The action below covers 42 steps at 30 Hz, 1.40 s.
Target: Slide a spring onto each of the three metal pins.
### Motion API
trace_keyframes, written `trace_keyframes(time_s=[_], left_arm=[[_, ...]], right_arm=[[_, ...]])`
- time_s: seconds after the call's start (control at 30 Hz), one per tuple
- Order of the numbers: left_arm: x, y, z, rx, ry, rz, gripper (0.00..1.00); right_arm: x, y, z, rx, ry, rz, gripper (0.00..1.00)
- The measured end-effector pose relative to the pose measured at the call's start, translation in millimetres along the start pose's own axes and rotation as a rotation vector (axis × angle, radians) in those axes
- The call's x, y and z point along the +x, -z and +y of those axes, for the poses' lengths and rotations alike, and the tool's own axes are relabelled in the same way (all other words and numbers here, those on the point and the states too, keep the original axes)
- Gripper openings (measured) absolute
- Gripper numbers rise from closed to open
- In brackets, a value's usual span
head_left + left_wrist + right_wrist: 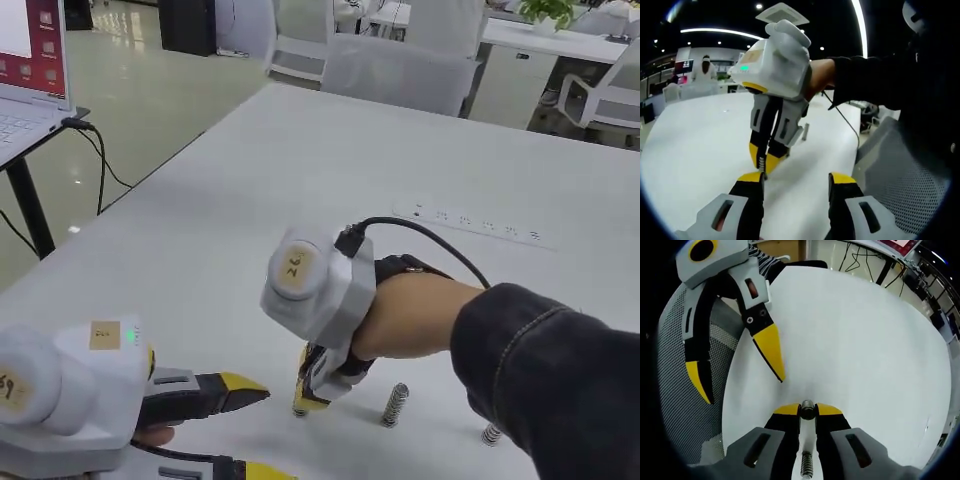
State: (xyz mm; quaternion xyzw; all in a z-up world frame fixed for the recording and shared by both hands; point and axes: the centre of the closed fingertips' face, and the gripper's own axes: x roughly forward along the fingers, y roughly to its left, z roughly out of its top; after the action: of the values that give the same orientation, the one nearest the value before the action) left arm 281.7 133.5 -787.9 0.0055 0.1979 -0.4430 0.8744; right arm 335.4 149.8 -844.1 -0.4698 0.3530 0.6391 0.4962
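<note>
Head view: your right hand (405, 318) holds the right hand-held gripper (303, 400) nose-down at the near part of the white bench (300, 170), its yellow tips close together just above or on the surface; you cannot tell contact from here. Just beside it to the right a second spring (396, 403) stands upright on the bench, and a third spring (491, 433) stands farther right, partly hidden by your sleeve (560, 380). The left hand-held gripper (255, 430) lies low at the lower left, pointing toward the right one, jaws spread apart with nothing between them. A power strip (470, 222) lies well apart at the far side, and a laptop (30, 60) sits on a separate stand at upper left. Left gripper view: your own two yellow-tipped jaws rise wide apart and empty; ahead, the right hand-held gripper (762, 161) points down at the bench, and a dark coiled spring (761, 161) shows lengthwise between its nearly closed tips. Right gripper view: your jaws are closed on the spring (806, 465), which runs along the gap between them, with a round metal end at the tips; the left hand-held gripper (740, 377) enters from the upper left, jaws open, over the bench edge and a mesh chair (675, 390).
</note>
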Motion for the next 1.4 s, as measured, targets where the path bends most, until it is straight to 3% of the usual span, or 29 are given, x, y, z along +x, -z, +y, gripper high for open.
trace_keyframes(time_s=[0.83,1.4], left_arm=[[0.8,1.7,-0.9,-0.004,0.001,0.008,0.46],[1.9,3.0,-2.0,-0.002,0.006,0.018,0.47]], right_arm=[[-3.9,9.9,-0.6,0.023,0.008,-0.020,0.20],[-13.5,34.7,-1.7,0.102,0.035,-0.054,0.31]])
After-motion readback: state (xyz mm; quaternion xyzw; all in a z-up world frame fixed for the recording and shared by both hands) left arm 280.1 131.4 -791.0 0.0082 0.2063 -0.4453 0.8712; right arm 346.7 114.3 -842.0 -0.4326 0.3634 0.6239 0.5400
